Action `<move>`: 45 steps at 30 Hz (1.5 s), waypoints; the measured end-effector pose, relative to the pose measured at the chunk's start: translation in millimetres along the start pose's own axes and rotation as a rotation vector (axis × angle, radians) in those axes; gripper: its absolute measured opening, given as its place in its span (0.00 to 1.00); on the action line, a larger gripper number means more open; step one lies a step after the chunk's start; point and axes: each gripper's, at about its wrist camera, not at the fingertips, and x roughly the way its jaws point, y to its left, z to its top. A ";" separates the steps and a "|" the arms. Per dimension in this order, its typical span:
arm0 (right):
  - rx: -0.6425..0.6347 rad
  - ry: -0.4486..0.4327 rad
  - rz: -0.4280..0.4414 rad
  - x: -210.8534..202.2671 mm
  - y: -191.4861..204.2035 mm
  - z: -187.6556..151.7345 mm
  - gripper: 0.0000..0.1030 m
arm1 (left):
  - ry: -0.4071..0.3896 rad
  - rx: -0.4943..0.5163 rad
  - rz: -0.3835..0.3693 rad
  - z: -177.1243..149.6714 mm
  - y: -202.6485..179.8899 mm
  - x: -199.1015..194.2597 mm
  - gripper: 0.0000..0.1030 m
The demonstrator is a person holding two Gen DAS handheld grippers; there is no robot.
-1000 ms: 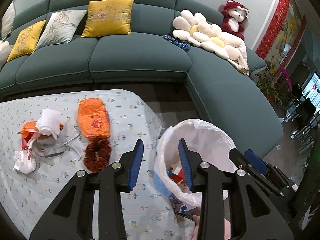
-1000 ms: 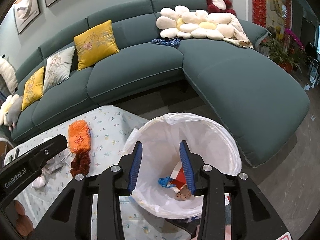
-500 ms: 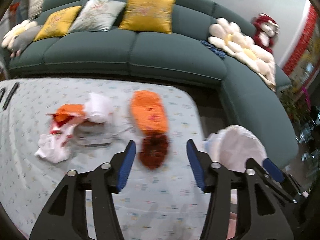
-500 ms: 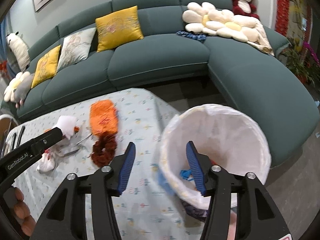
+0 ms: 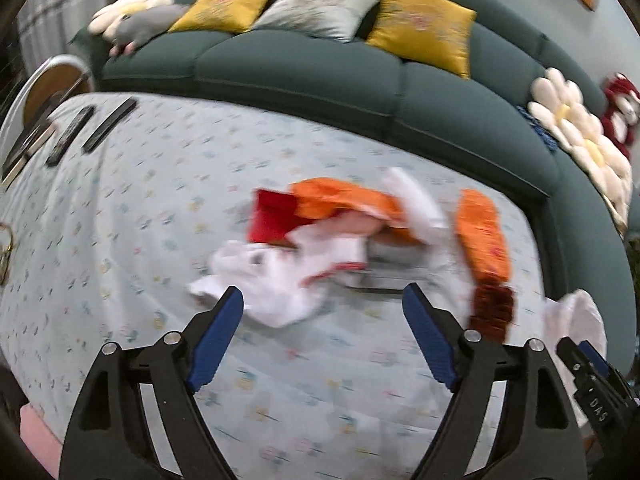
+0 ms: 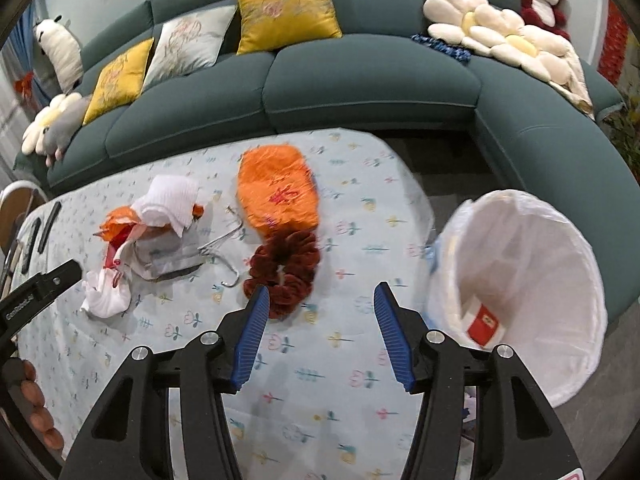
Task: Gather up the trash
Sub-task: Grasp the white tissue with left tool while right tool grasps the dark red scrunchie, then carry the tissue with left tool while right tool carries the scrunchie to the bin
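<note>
- Your left hand-held gripper [image 5: 322,312] hangs spread, empty, above the crumpled wrappers [image 5: 320,240] mid-table [image 5: 120,200].
- Your right hand-held gripper [image 6: 320,316] is spread, empty, near the scrunchie [image 6: 285,270].
- The bin [image 6: 520,292] stands off the table's right edge.

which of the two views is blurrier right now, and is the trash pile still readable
Left wrist view: heavy motion smear, the trash pile only orange, red and white blobs. Right wrist view: mostly sharp, the pile and wire hanger readable, bin liner slightly smeared.

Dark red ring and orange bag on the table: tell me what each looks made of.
Dark red ring: seemingly plush, velvety fabric, with a matte, ruffled, gathered surface like a scrunchie.
Orange bag: likely thin plastic film, crinkled with a slight sheen and red print.
</note>
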 end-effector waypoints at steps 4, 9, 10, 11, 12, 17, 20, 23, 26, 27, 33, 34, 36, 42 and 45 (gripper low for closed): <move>0.008 0.026 -0.005 21.6 9.7 5.2 0.51 | 0.036 -0.056 0.035 2.5 31.3 21.9 0.76; 0.028 0.059 -0.025 48.7 14.7 13.3 0.51 | 0.072 -0.099 0.054 5.5 51.2 44.9 0.75; 0.031 0.068 -0.030 55.8 15.6 14.9 0.51 | 0.080 -0.107 0.056 6.3 54.1 49.2 0.75; 0.031 0.073 -0.034 59.7 16.1 15.9 0.51 | 0.089 -0.117 0.054 6.9 57.5 54.4 0.75; 0.030 0.079 -0.040 64.3 16.6 17.0 0.51 | 0.096 -0.121 0.054 7.2 59.4 58.3 0.75; 0.042 0.116 -0.055 87.8 15.4 18.3 0.49 | 0.143 -0.135 0.032 5.4 66.1 77.1 0.63; 0.052 0.143 -0.053 97.7 14.4 14.9 0.40 | 0.178 -0.161 0.012 0.6 71.4 86.6 0.49; 0.060 0.173 -0.038 104.8 13.4 6.9 0.27 | 0.173 -0.158 0.011 -4.6 72.7 87.0 0.33; 0.054 0.171 -0.030 104.1 15.3 -0.7 0.22 | 0.174 -0.147 -0.014 -9.5 70.4 84.1 0.13; 0.052 0.175 -0.026 103.6 15.7 -2.1 0.20 | 0.168 -0.139 -0.011 -10.5 68.8 81.8 0.09; 0.067 0.172 0.006 88.6 11.6 -4.0 0.15 | 0.135 -0.122 -0.010 -14.2 58.5 57.6 0.07; 0.072 0.163 0.014 83.0 10.5 -4.1 0.15 | 0.124 -0.118 -0.015 -14.9 55.4 50.4 0.07; 0.076 0.140 0.024 70.1 7.8 -3.0 0.15 | 0.111 -0.113 -0.023 -14.6 51.1 41.1 0.07; 0.099 0.069 0.054 29.5 -7.4 6.7 0.15 | 0.060 -0.082 -0.066 -14.9 24.3 7.0 0.07; 0.110 0.029 0.064 7.9 -19.3 11.1 0.15 | 0.027 -0.040 -0.096 -14.1 -1.2 -12.4 0.07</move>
